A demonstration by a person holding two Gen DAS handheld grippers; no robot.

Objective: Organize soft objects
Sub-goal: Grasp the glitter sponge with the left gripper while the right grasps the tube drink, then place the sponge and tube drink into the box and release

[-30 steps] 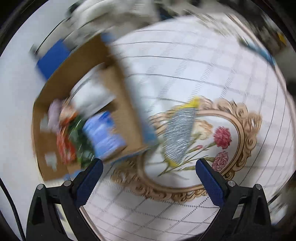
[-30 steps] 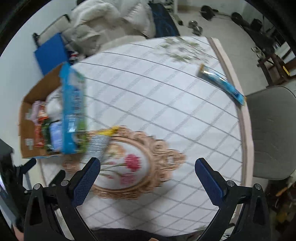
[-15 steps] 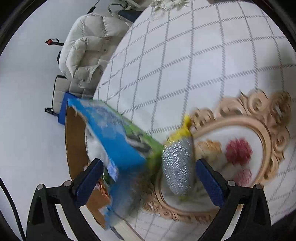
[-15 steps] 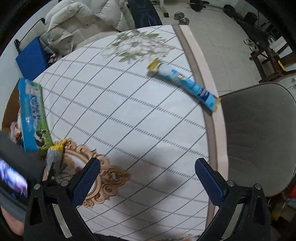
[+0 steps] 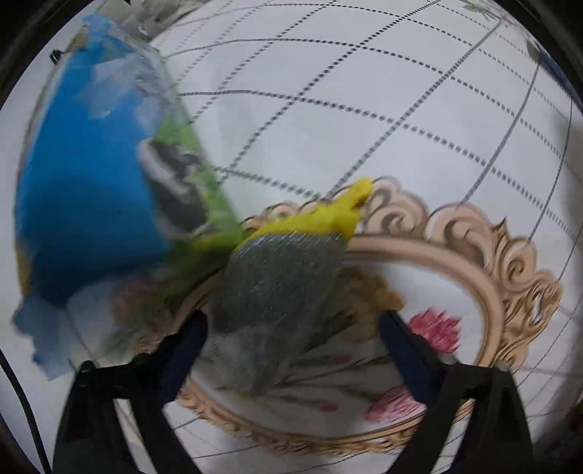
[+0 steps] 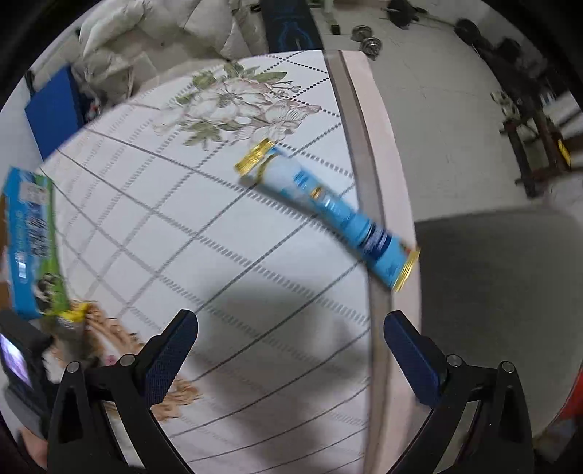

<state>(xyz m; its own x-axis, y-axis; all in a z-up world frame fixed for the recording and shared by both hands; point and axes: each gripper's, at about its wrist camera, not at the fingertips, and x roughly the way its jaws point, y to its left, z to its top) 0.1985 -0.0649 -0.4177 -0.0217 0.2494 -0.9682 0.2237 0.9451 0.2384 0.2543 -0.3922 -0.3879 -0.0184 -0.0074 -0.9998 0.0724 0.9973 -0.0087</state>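
A silver packet with a yellow end (image 5: 280,291) lies on the tablecloth's ornate medallion, just ahead of my left gripper (image 5: 293,350), which is open around its near end without touching it. It also shows small in the right wrist view (image 6: 71,321). A long blue snack packet with gold ends (image 6: 328,211) lies near the table's right edge, well ahead of my open, empty right gripper (image 6: 291,350). A blue and green box flap (image 5: 91,175) stands at the left, and shows in the right wrist view (image 6: 31,240).
The white quilted tablecloth (image 6: 189,226) covers the table, with a pink border (image 6: 379,175) at its right edge. A grey chair seat (image 6: 492,291) stands past that edge. White cushions (image 6: 153,32) and a blue panel (image 6: 54,109) lie beyond the far side.
My left gripper has moved in close over the silver packet, which now sits between its fingers. My right gripper has swung right and forward toward the blue snack packet.
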